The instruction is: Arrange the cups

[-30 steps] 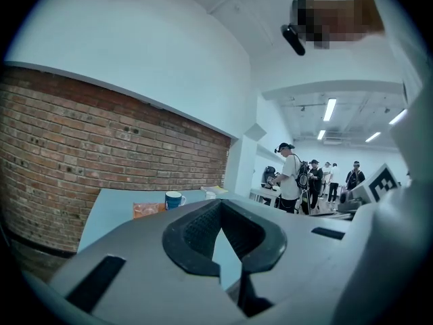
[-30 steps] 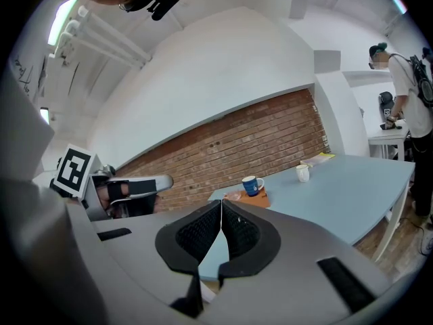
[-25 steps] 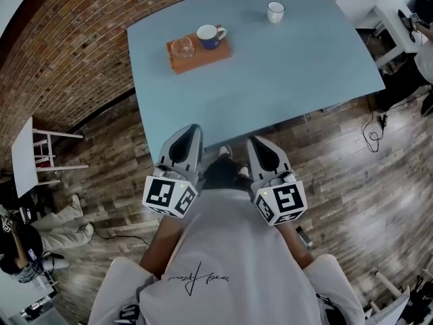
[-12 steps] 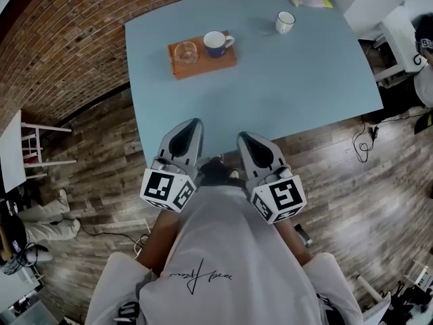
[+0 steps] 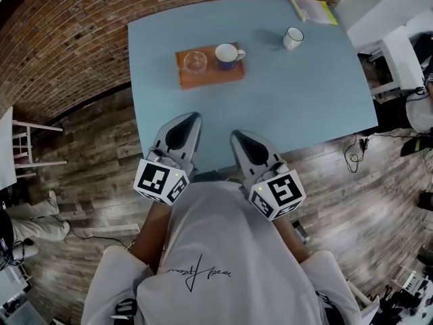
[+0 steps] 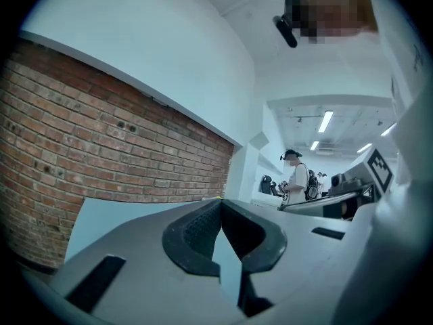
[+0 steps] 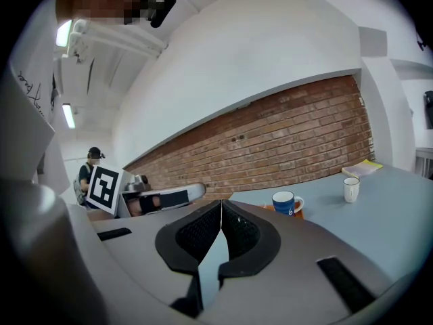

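On the tray (image 5: 211, 78) stand glass (image 5: 195, 61) and blue cup (image 5: 226, 55); left claw (image 5: 194, 115), right claw (image 5: 234, 133) closed.

Brick wall (image 5: 61, 39) beside a pale blue table (image 5: 291, 93), booklet (image 5: 312, 9) at its far corner, plank floor (image 5: 95, 175)

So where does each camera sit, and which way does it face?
Head view: on the head, looking down at table; left gripper, right gripper, shirt show.
Left gripper view: on that gripper, facing brick wall past its shut jaws.
Right gripper view: likewise, facing the blue mug past shut jaws.
Shared: head and right gripper views show the mug.
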